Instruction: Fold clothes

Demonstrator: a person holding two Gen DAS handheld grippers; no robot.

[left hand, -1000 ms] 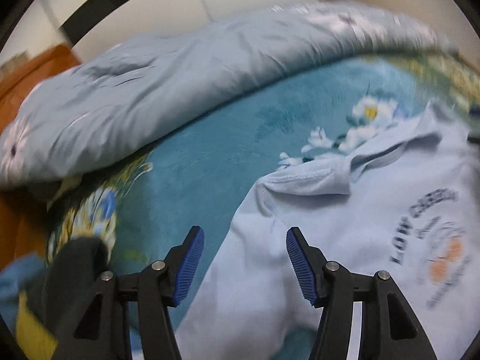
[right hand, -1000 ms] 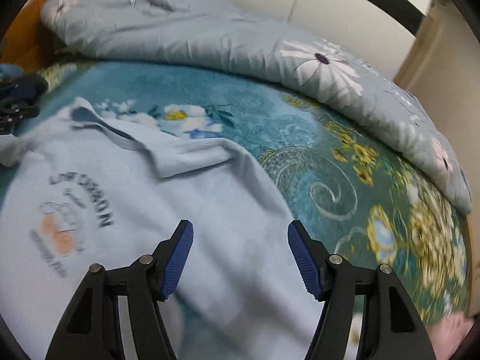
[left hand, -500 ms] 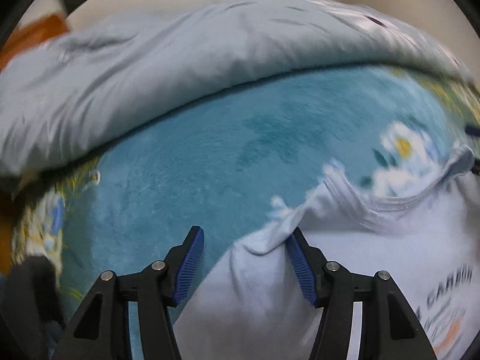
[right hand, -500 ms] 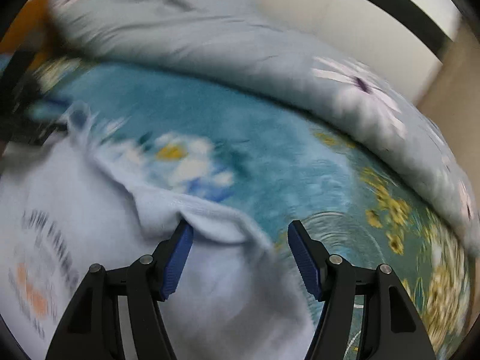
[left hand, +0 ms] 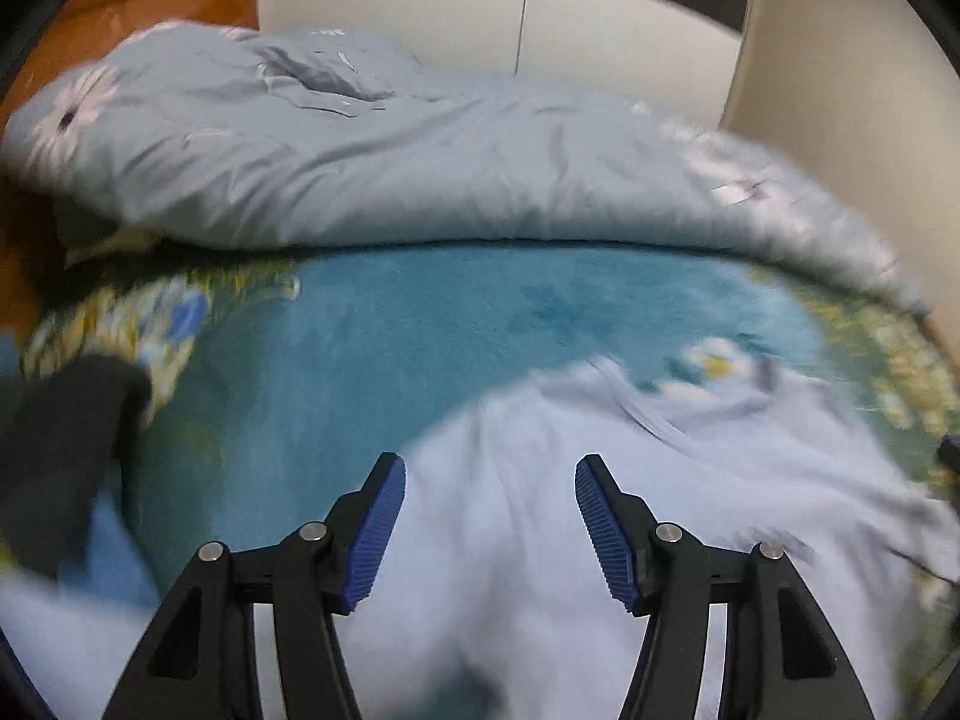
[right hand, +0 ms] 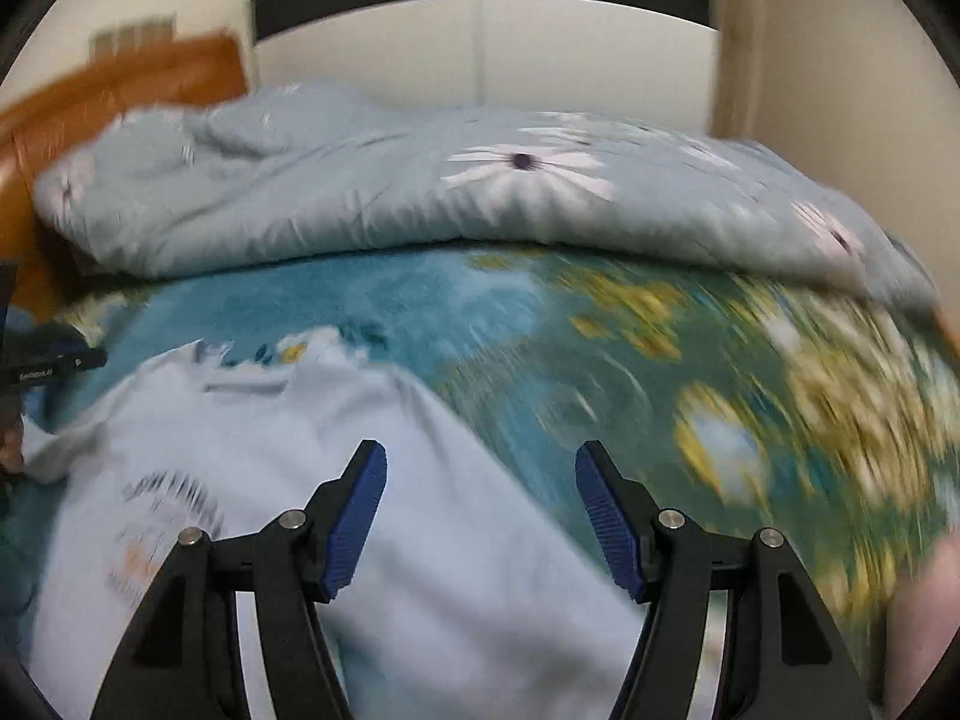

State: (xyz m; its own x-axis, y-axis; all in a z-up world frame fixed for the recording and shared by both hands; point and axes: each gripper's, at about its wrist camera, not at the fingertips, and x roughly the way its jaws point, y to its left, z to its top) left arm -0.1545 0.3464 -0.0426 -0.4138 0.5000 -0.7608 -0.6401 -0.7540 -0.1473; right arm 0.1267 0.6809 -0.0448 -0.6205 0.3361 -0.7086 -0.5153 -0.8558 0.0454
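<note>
A pale blue T-shirt point(left hand: 600, 480) with a dark and orange chest print lies spread on the teal flowered bed cover point(left hand: 420, 330). My left gripper point(left hand: 489, 522) is open above the shirt's left part, nothing between its blue pads. In the right wrist view the shirt point(right hand: 300, 450) fills the lower left, print point(right hand: 168, 510) visible. My right gripper point(right hand: 480, 516) is open over the shirt's right edge, empty. Both views are blurred.
A rolled grey-blue quilt point(left hand: 420, 150) with daisy prints lies across the back of the bed, also in the right wrist view point(right hand: 450, 192). A dark garment point(left hand: 66, 450) lies at the left. An orange headboard point(right hand: 90, 102) and white wardrobe doors point(right hand: 480, 48) stand behind.
Both grippers have pulled back and up from the shirt's shoulders, staying open. The shirt's shoulder folds seen half a second ago now lie flatter on the bed.
</note>
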